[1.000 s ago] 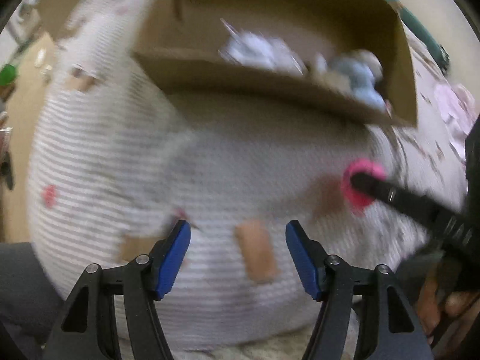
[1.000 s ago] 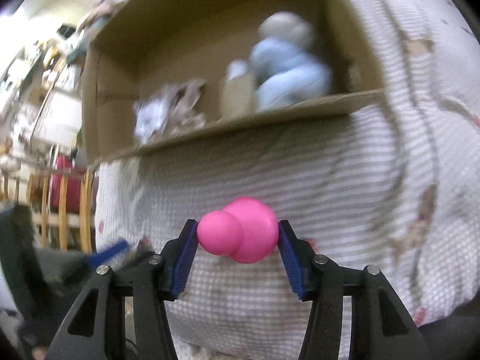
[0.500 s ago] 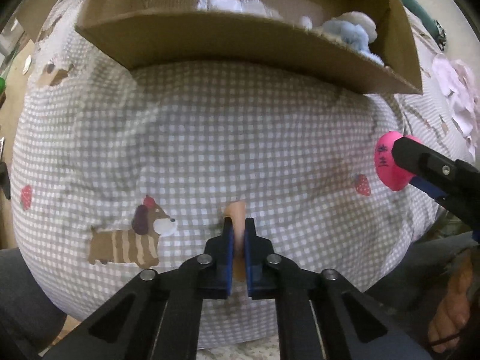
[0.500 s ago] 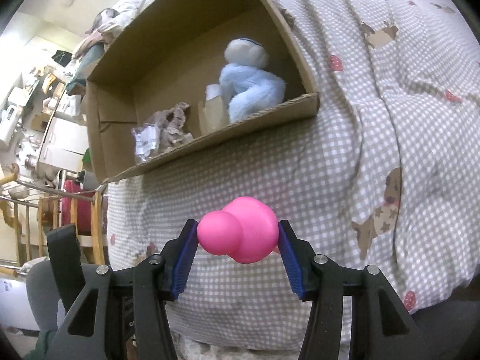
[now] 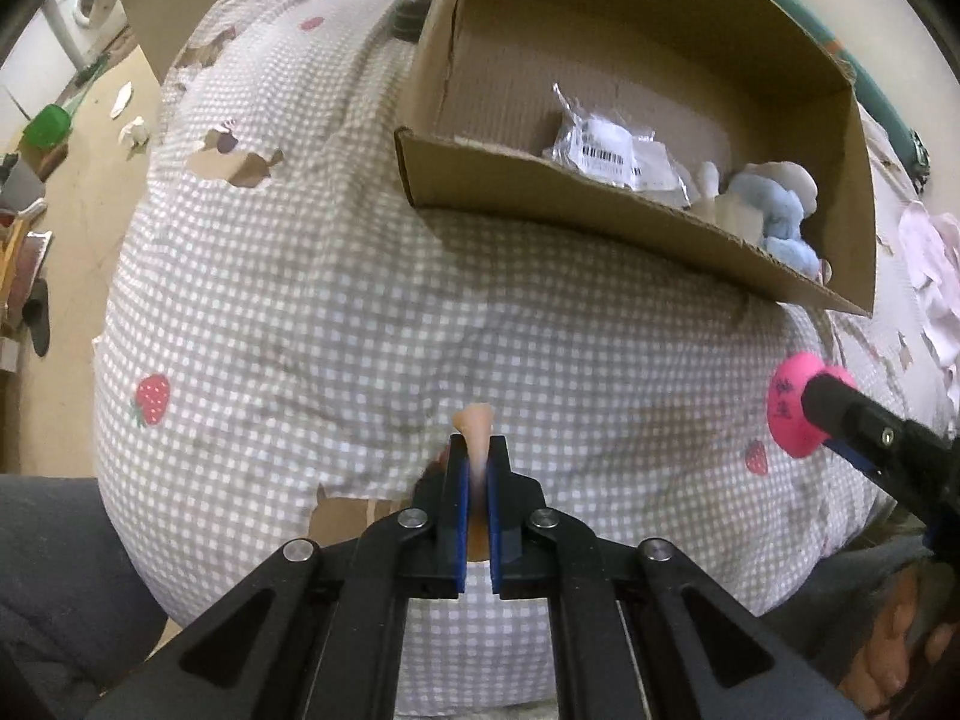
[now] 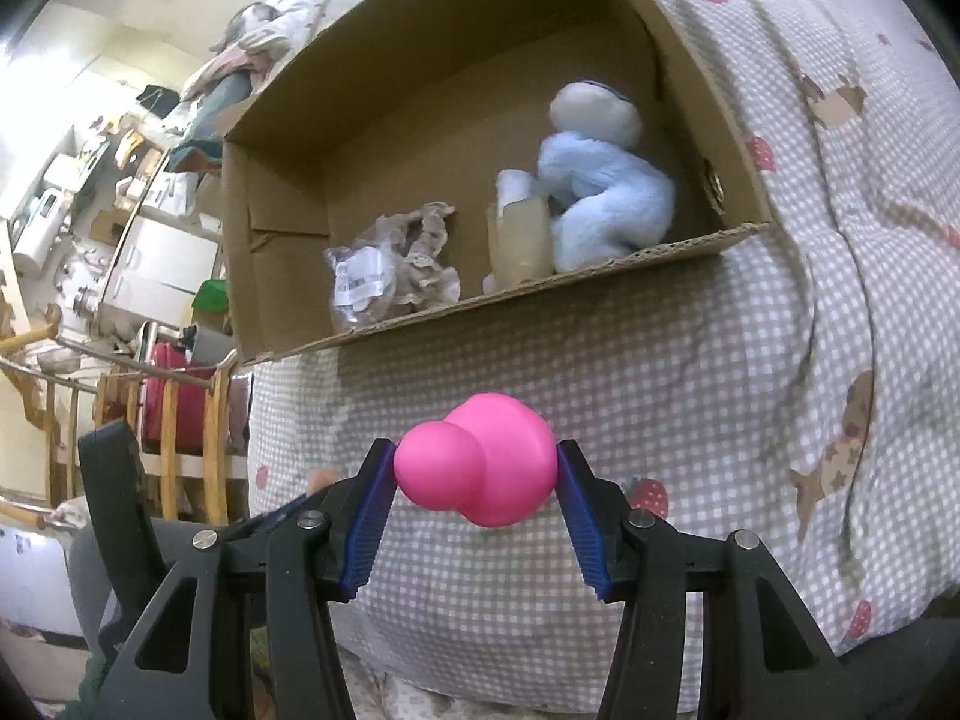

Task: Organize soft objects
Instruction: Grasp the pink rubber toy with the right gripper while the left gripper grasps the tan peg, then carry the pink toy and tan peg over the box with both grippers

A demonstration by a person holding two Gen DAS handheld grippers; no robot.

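My left gripper (image 5: pixel 478 468) is shut on a small peach soft piece (image 5: pixel 476 426) and holds it over the checked quilt (image 5: pixel 288 300). My right gripper (image 6: pixel 477 480) is shut on a pink squishy toy (image 6: pixel 480 468), which also shows at the right of the left wrist view (image 5: pixel 789 408). An open cardboard box (image 5: pixel 600 192) lies on the quilt ahead of both grippers. It holds a light blue plush (image 6: pixel 600 210), a beige roll (image 6: pixel 519 240) and a plastic bag with a soft item (image 6: pixel 384 282).
The quilt covers a bed with dog and strawberry prints. To the left lie a floor with clutter, a green object (image 5: pixel 48 126) and wooden rails (image 6: pixel 120 420). White clothing (image 5: pixel 930 264) lies at the far right. A dark trouser leg (image 5: pixel 54 570) is at the lower left.
My left gripper closed on the peach piece and lifted it off the quilt. The view turned so the box sits to the upper right. My right gripper kept hold of the pink toy.
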